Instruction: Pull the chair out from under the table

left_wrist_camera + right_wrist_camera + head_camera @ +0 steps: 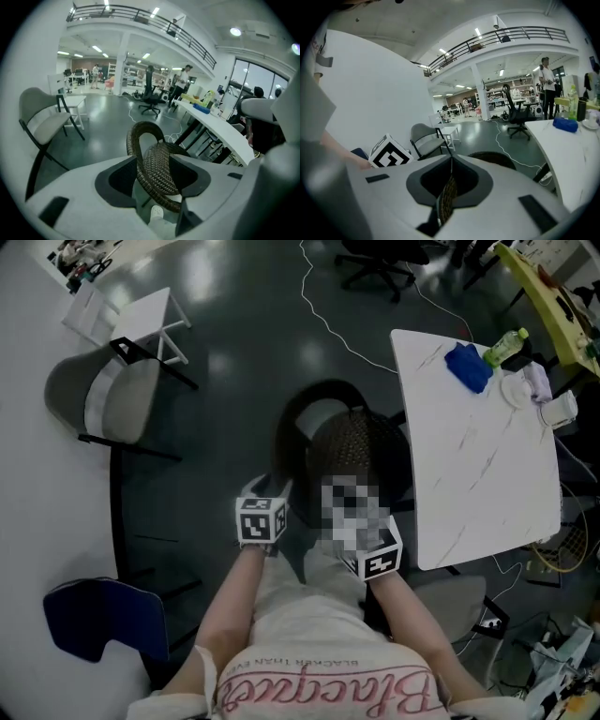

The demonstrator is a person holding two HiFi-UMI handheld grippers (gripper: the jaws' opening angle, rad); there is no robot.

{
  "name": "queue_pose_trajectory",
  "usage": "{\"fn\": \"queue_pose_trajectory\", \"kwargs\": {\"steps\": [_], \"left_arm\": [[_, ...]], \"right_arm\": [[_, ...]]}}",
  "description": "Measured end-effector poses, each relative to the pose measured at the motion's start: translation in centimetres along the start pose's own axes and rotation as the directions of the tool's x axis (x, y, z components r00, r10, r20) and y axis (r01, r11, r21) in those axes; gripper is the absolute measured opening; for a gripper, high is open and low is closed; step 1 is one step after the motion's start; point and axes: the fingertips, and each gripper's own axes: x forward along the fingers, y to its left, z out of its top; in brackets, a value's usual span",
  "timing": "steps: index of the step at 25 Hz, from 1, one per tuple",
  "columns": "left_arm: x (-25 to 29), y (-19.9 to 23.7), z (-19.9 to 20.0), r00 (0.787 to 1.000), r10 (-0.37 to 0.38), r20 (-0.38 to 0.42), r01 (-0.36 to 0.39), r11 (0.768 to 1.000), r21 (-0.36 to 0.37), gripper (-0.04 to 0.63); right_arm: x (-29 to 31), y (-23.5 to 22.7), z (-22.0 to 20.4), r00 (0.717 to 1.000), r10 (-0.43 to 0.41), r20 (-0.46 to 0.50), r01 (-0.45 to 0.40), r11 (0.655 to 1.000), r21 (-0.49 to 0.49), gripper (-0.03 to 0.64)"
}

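Note:
A dark wicker chair stands on the floor against the left edge of the white table. My left gripper hovers at the chair's near left side. In the left gripper view, my left gripper has its jaws wide apart. The chair's curved rim and woven seat show between them, and no pad presses on the wicker. My right gripper is at the chair's near right. In the right gripper view, my right gripper is closed to a thin slit with wicker showing through. A mosaic patch hides its tips in the head view.
A grey chair and a small white stand are at the far left. A blue seat is near left. The table holds a blue cloth and a green bottle. A white cable runs across the floor.

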Motion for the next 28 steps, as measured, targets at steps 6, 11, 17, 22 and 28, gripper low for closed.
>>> {"fn": "queue_pose_trajectory", "kwargs": {"steps": [6, 11, 17, 22, 28], "left_arm": [[4.6, 2.8, -2.4, 0.994, -0.01, -0.111, -0.001, 0.995, -0.103, 0.184], [7.3, 4.5, -4.2, 0.984, 0.004, -0.178, -0.037, 0.981, -0.188, 0.184], [10.6, 5.0, -5.3, 0.972, 0.012, -0.233, -0.06, 0.978, -0.202, 0.184], [13.1, 5.4, -5.3, 0.963, 0.053, -0.266, -0.106, 0.976, -0.189, 0.143], [14.2, 5.5, -5.3, 0.95, 0.047, -0.308, -0.136, 0.951, -0.276, 0.062]], "right_arm": [[3.0, 0.0, -1.8, 0.997, -0.032, -0.068, 0.033, 0.999, 0.02, 0.005], [5.0, -0.2, -4.1, 0.99, -0.041, -0.134, 0.047, 0.998, 0.042, 0.005], [6.3, -2.1, -7.7, 0.97, -0.08, -0.232, 0.113, 0.985, 0.133, 0.005], [6.8, -4.2, -8.6, 0.961, -0.1, -0.257, 0.146, 0.975, 0.167, 0.005], [5.7, -5.1, -9.5, 0.954, -0.108, -0.279, 0.156, 0.975, 0.156, 0.005]]}}
